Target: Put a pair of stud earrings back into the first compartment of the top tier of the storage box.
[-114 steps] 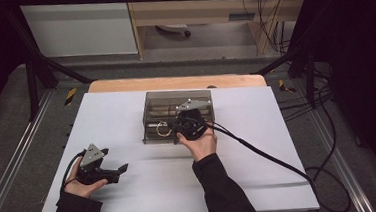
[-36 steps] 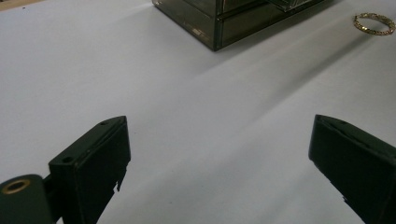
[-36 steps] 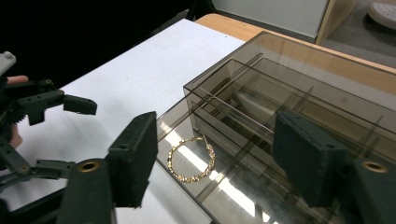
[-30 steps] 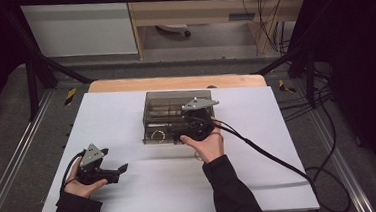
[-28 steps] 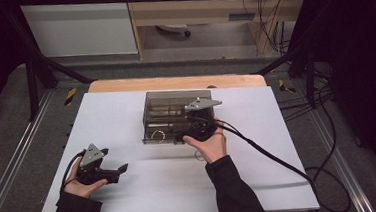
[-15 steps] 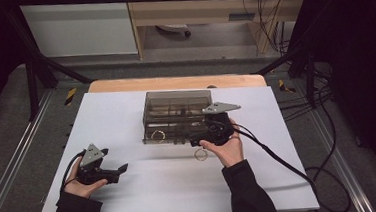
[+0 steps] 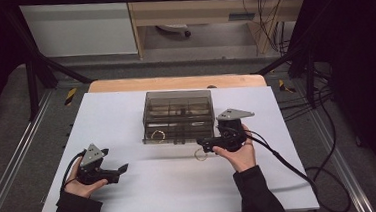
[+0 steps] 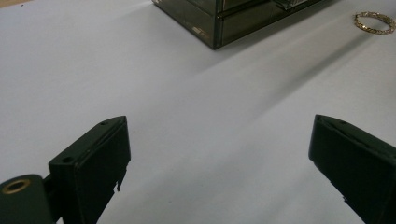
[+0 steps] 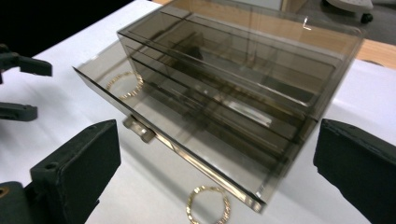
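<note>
Right claw (image 7: 202, 144), jaws just opened, nothing between; gold bangle (image 9: 208, 205) on surface (image 7: 126, 115) beside smoked acrylic drawer box (image 9: 261, 60). Right gripper view adds 2nd bangle (image 9: 124, 84) in open drawer. Left claw (image 8: 219, 163) apart, empty.

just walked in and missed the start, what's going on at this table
A person holds a two-jaw gripper in each hand at a white table. The right gripper has just opened, jaws wide with nothing between them, and a gold ring-shaped bracelet lies on the table just below it, in front of the smoky transparent drawer box. The box's bottom drawer is pulled out, with a second gold bracelet inside. The left gripper rests open, off to the side.
</note>
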Demonstrator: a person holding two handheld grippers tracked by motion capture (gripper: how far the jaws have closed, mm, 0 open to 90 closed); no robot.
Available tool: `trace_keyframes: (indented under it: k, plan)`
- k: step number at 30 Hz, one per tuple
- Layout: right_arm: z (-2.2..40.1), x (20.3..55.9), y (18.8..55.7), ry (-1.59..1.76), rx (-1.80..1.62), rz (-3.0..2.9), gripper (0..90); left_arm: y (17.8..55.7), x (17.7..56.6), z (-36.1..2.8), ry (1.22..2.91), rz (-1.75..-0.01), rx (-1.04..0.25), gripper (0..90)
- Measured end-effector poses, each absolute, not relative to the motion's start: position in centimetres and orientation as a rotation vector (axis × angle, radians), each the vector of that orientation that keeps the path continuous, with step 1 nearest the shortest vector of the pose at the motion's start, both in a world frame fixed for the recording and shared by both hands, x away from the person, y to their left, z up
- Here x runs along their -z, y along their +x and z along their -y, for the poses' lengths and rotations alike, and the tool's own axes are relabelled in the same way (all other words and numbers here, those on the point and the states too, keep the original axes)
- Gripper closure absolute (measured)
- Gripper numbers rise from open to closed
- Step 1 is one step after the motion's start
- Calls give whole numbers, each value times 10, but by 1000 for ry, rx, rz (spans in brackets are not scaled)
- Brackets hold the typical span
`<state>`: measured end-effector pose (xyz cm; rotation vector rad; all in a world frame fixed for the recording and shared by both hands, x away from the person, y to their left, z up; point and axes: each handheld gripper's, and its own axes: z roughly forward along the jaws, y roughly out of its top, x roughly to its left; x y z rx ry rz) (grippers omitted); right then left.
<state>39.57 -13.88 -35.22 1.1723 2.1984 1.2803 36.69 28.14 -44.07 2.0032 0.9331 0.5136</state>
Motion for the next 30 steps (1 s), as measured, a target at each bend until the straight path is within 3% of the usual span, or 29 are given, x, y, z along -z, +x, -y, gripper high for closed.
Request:
trace_keyframes:
  k: [19,30]
  plan:
    - [175,391,385,1300,-1219,-2192,20,367,442,-282,1999,-938,-511,54]
    - [175,410,387,1341,-1194,-2217,53,367,441,-282,1995,-938,-509,54]
